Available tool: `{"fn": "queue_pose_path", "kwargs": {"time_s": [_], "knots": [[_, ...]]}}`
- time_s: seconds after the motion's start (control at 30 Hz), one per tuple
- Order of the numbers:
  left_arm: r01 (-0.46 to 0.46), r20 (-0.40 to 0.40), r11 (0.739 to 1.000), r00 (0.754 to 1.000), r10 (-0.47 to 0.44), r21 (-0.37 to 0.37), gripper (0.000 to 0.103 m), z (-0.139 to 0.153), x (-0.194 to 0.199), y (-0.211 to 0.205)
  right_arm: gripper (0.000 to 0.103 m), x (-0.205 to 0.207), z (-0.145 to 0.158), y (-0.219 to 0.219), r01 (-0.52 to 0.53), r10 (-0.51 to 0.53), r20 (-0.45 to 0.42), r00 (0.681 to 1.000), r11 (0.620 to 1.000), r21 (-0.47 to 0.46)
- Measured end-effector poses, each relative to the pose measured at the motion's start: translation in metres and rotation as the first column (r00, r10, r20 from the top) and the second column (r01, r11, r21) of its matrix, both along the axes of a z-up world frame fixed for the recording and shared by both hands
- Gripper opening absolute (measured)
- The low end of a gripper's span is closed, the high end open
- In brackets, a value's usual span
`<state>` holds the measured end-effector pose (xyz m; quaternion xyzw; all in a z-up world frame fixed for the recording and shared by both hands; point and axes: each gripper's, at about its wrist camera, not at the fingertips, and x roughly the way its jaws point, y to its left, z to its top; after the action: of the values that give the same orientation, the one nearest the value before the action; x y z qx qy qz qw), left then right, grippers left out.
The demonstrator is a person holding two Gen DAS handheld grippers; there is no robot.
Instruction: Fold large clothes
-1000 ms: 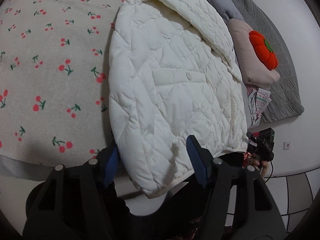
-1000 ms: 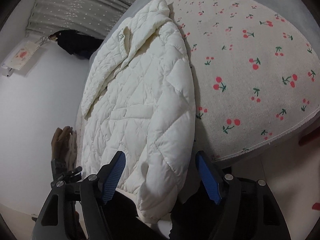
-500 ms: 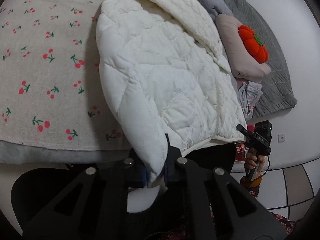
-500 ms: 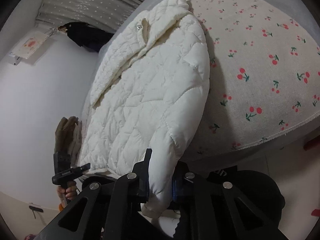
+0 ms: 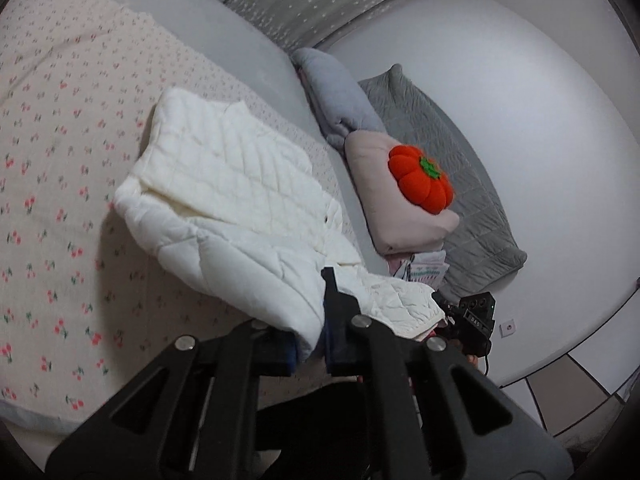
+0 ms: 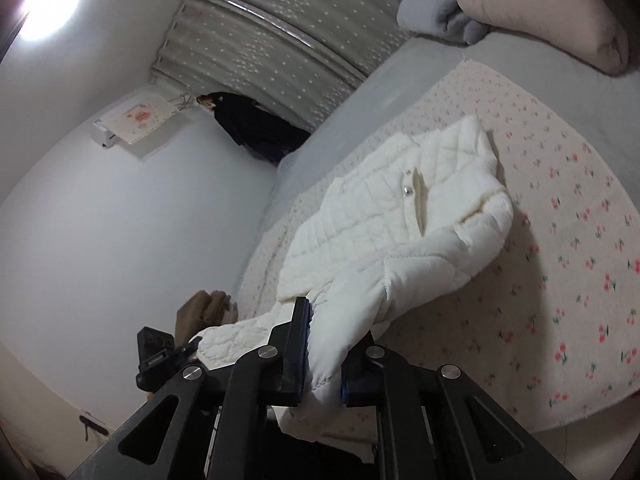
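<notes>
A white quilted puffer jacket (image 5: 224,184) lies on a cherry-print blanket (image 5: 52,240) on the bed; it also shows in the right wrist view (image 6: 400,224). My left gripper (image 5: 310,344) is shut on the jacket's lower edge and holds it lifted off the bed. My right gripper (image 6: 324,364) is shut on the other lower corner of the jacket, also lifted. The collar end rests on the blanket (image 6: 560,280). The right gripper also shows in the left wrist view (image 5: 472,320); the left one shows in the right wrist view (image 6: 160,352).
A pink pillow (image 5: 396,216) with an orange pumpkin plush (image 5: 420,184), a grey folded blanket (image 5: 340,104) and a grey quilt (image 5: 460,184) lie at the head of the bed. White walls and grey curtains (image 6: 280,28) surround it. A dark garment (image 6: 256,128) hangs by the curtain.
Both grippers closed on the jacket's lower edge, then rose and pulled back, lifting the hem off the bed. The jacket now looks smaller and farther away.
</notes>
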<state>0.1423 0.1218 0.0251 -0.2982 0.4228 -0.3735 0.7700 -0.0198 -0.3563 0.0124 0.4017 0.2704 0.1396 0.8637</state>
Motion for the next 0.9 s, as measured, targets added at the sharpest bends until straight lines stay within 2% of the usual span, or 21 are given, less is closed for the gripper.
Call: {"fn": "queue_pose_path", "kwargs": {"time_s": [0.13, 0.23, 0.4, 0.57, 0.67, 0.77, 0.9], "knots": [[-0.065, 0.047, 0.997, 0.997, 0.066, -0.034, 0.011, 0.028, 0.050, -0.008, 0.012, 0.042, 0.028, -0.017, 0.056, -0.056, 0.050, 0.997, 0.998, 0.002], [-0.107, 0.064, 0.993, 0.992, 0.110, -0.046, 0.011, 0.036, 0.090, -0.020, 0.012, 0.082, 0.039, -0.029, 0.096, -0.096, 0.070, 0.993, 0.995, 0.005], [-0.203, 0.078, 0.979, 0.976, 0.202, 0.003, 0.011, 0.033, 0.167, -0.046, 0.012, 0.160, 0.036, -0.050, 0.170, -0.170, 0.056, 0.984, 0.985, 0.011], [-0.284, 0.059, 0.958, 0.958, 0.281, 0.037, 0.012, 0.000, 0.242, -0.075, 0.012, 0.238, 0.001, -0.079, 0.271, -0.270, -0.014, 0.963, 0.962, 0.035], [-0.335, 0.029, 0.937, 0.942, 0.333, 0.100, 0.013, -0.037, 0.282, -0.095, 0.012, 0.275, -0.033, -0.090, 0.327, -0.323, -0.078, 0.943, 0.944, 0.040], [-0.378, 0.025, 0.908, 0.925, 0.380, 0.180, 0.016, -0.077, 0.307, -0.111, 0.013, 0.305, -0.073, -0.098, 0.387, -0.380, -0.139, 0.914, 0.922, 0.026], [-0.409, 0.009, 0.883, 0.908, 0.418, 0.231, 0.017, -0.129, 0.324, -0.120, 0.016, 0.329, -0.125, -0.106, 0.422, -0.406, -0.213, 0.888, 0.906, 0.032]]}}
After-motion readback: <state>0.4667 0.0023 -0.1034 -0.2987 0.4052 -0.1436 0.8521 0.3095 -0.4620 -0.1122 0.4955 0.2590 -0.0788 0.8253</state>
